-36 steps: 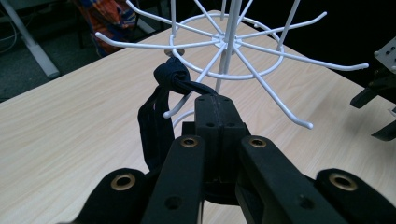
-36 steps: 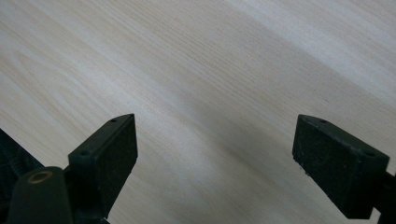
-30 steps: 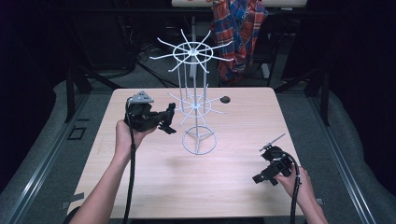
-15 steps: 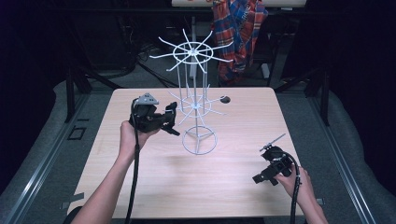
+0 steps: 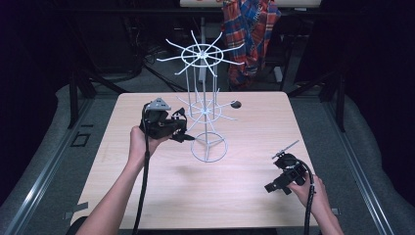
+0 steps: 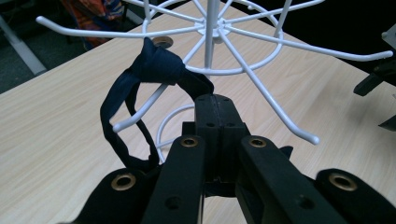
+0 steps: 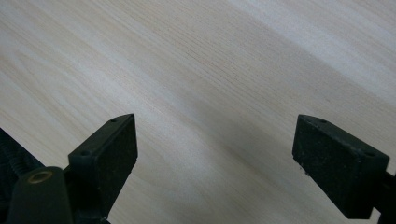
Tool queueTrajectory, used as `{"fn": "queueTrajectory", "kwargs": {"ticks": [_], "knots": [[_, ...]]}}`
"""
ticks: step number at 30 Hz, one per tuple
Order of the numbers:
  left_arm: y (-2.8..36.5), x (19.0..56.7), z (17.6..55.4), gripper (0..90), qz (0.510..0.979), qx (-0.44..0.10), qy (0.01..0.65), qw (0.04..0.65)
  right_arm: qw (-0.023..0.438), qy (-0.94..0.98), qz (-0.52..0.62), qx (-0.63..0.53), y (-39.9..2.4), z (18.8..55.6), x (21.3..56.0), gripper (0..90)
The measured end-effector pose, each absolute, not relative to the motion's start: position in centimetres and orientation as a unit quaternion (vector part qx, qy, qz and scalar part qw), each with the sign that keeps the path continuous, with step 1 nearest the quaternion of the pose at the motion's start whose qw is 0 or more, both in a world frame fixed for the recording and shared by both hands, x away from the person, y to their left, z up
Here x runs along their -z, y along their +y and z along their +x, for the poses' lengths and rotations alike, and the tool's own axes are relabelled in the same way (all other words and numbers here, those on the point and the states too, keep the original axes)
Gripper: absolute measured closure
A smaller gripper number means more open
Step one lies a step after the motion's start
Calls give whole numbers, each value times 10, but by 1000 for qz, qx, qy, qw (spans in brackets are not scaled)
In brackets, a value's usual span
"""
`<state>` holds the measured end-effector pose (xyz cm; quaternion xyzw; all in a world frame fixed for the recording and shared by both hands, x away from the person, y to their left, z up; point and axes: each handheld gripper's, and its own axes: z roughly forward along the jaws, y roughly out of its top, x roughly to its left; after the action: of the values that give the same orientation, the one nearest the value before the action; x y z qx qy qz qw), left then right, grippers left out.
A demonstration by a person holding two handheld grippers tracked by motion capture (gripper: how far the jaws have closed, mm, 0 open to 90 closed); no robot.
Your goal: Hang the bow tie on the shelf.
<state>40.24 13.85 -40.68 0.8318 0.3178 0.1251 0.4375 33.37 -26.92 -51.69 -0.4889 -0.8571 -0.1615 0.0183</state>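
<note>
The left gripper [image 6: 215, 105], fingers clamped on a dark band [image 6: 154, 70], has its loop around a lower arm of the rack [image 6: 219, 32] at frame center; releasing remains. Right gripper [image 7: 215, 154], fingers apart, idles over the counter [image 7: 224, 56].

Light wood table [image 5: 244, 196], pale grain, w/ a small round hole [image 5: 236, 104] near the far edge. Grey carpet floor [image 5: 44, 161] all around it, metal rails [image 5: 29, 205] running along both sides. Room's rly dark past the table, black stands and cables [image 5: 147, 54] in the bg. Plaid shirt [image 5: 252, 34] hanging behind, red/blue. Light comes from above, table's the brightest bit.
</note>
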Motion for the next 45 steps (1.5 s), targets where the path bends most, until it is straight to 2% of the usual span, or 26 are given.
{"fn": "queueTrajectory", "kwargs": {"ticks": [23,40,43,45], "knots": [[141,416,409,887,829,-139,334,426,19,-859,-488,153,-268,334,516,137],[151,422,413,773,826,-139,346,422,24,-859,-486,159,-268,334,516,137],[156,420,412,721,826,-138,350,419,26,-861,-483,158,-269,335,516,137],[161,418,411,636,826,-144,357,411,23,-860,-485,160,-269,334,515,135]]}}
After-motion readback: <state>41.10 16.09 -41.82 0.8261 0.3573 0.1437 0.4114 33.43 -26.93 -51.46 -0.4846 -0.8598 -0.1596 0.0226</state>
